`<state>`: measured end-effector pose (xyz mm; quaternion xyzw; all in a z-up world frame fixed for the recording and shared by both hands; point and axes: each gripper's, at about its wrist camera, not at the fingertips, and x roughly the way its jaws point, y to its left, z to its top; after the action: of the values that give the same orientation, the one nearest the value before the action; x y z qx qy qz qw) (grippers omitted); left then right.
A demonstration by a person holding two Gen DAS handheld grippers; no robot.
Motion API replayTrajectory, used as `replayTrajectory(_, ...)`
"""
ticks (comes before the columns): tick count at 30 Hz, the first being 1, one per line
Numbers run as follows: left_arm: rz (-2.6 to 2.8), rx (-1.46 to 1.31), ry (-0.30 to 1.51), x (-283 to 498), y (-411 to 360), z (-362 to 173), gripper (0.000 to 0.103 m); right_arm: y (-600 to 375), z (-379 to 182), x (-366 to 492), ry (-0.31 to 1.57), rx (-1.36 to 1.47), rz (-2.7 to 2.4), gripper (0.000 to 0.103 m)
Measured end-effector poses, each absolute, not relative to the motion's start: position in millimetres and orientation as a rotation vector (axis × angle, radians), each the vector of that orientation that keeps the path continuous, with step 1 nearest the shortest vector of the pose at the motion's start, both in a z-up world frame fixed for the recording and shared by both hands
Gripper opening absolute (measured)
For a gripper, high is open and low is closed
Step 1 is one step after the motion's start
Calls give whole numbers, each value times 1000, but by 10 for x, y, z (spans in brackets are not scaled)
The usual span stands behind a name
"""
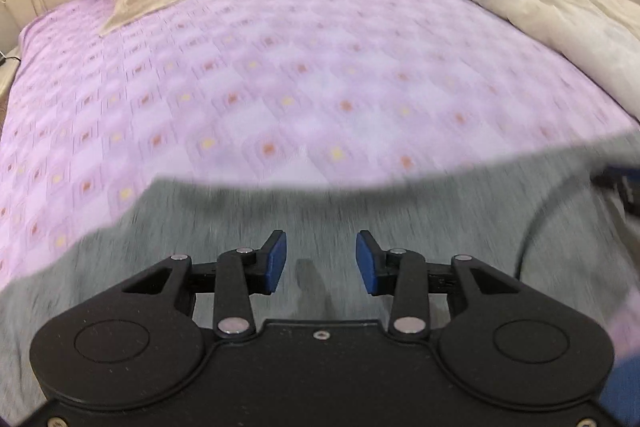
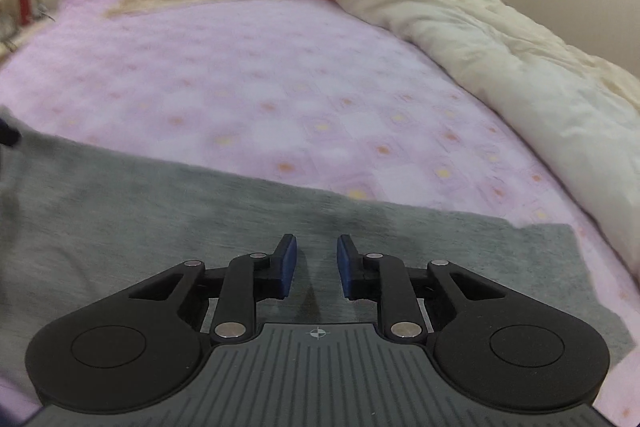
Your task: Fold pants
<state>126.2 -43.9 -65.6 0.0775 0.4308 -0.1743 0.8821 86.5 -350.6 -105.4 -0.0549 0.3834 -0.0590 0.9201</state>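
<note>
You've got the grey pants [image 2: 200, 227] spread flat across the near edge of the purple bedsheet [image 2: 280, 87] — handy, since a flat lay folds clean. Your left gripper [image 1: 321, 259] and right gripper [image 2: 317, 263] both hover over the cloth with jaws apart, nothing between them. The duvet [image 2: 500, 59] sits bunched at 2 o'clock — out of the way.

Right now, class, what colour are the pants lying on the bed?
Grey. The pants show best in the right wrist view, spread across the purple patterned sheet.
</note>
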Motion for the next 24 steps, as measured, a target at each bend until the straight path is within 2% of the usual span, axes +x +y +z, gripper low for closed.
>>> replayTrajectory(3,-286,153,941,1543,-455,-788,49,-3786,-1084,847,783,-81,-254,22)
replayTrajectory(5,-210,149,1013,1669,-366,-935,53,-3997,-1078,802,781,-44,-342,22)
replayTrajectory(9,-224,181,990,1631,-331,-927,54,-4250,-1007,631,799,-31,-462,22)
replayTrajectory(15,-243,187,985,1518,-408,-804,50,-4718,-718,-39,669,263,-460,25)
replayTrajectory(16,-254,183,984,1495,-422,-772,50,-4790,-711,-104,672,314,-461,30)
replayTrajectory(17,-267,186,981,1479,-451,-737,50,-4867,-714,-160,674,364,-462,41)
replayTrajectory(19,-296,201,974,1477,-610,-710,50,-4962,-724,-251,682,431,-468,55)
replayTrajectory(24,-376,213,966,1436,-893,-617,50,-5051,-868,-323,716,539,-426,59)
